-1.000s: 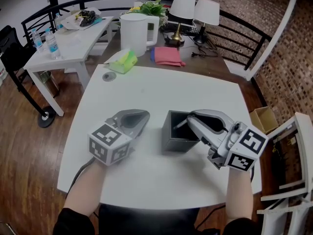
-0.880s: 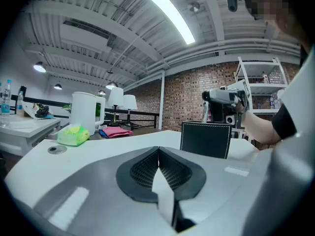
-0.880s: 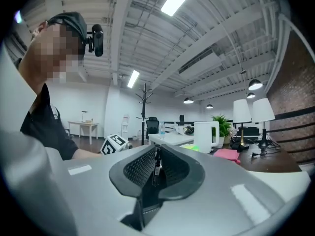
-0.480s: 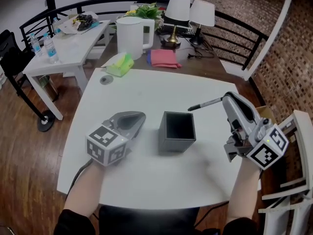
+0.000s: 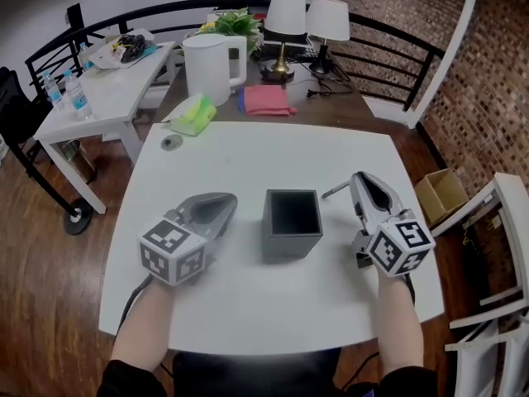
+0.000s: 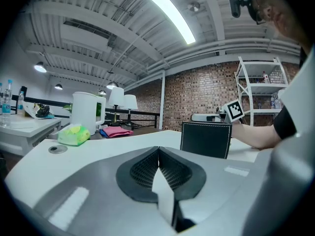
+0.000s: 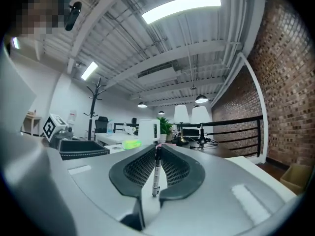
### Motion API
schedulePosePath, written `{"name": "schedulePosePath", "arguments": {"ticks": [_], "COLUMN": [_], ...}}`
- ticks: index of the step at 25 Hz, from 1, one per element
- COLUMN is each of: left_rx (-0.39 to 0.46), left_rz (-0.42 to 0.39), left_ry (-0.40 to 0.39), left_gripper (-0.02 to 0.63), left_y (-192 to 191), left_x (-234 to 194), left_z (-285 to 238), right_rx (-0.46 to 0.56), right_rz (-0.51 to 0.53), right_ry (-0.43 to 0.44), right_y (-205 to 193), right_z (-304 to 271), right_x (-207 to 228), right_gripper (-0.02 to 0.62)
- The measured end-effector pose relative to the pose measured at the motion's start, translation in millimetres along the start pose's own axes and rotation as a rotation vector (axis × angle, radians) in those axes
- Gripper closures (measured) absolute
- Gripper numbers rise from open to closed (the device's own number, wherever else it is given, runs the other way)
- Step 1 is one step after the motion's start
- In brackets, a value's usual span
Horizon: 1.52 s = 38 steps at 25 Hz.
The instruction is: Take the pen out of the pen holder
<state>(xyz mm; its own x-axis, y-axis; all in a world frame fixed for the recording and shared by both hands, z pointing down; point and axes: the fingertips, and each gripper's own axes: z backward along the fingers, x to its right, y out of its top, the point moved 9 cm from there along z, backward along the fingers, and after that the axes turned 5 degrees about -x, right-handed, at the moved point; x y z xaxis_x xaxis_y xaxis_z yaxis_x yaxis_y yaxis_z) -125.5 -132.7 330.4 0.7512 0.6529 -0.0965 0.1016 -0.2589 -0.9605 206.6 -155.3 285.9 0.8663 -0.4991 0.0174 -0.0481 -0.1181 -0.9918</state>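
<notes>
R gripper: fingers narrow, clamped on pen. Pen is out of holder, above surface toward its right edge. L gripper: fingers together, empty. Pen likely light, stiff, slick. You'd best grip mid-barrel, or it may pivot.

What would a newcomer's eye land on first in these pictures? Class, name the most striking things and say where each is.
The dark square pen holder stands in the middle of the white table and looks empty. Just right of it, the right gripper clamps a pen, which sticks out sideways from its tips. The left gripper is shut and empty on the holder's left.
</notes>
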Motion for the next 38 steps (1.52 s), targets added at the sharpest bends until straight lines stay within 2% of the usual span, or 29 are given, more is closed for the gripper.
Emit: {"name": "schedulePosePath", "arguments": {"ticks": [4, 8, 10, 18, 27, 32, 38], "left_rx": [0.000, -0.001, -0.001, -0.001, -0.002, -0.002, 0.001], "left_rz": [0.000, -0.002, -0.002, 0.002, 0.000, 0.002, 0.000], "left_ry": [0.000, 0.000, 0.001, 0.001, 0.002, 0.004, 0.005], "left_gripper": [0.603, 0.603, 0.603, 0.603, 0.603, 0.603, 0.603], "left_y": [0, 1, 1, 1, 1, 1, 2], "left_x": [0, 0, 0, 1, 0, 0, 1], "left_z": [0, 0, 0, 0, 0, 0, 1], "right_rx": [-0.064, -0.276, -0.355, -0.520, -0.495, -0.369, -0.218], "right_rz": [0.076, 0.244, 0.285, 0.130, 0.080, -0.020, -0.067], "right_ry": [0.019, 0.061, 0.077, 0.146, 0.174, 0.165, 0.060], "right_y": [-12, -35, -41, -55, -56, -53, -46], "right_z": [0, 2, -2, -6, -3, 3, 12], "right_x": [-14, -29, -33, -28, -27, -14, 8], "right_gripper": [0.545, 0.543, 0.543, 0.541, 0.506, 0.534, 0.570]}}
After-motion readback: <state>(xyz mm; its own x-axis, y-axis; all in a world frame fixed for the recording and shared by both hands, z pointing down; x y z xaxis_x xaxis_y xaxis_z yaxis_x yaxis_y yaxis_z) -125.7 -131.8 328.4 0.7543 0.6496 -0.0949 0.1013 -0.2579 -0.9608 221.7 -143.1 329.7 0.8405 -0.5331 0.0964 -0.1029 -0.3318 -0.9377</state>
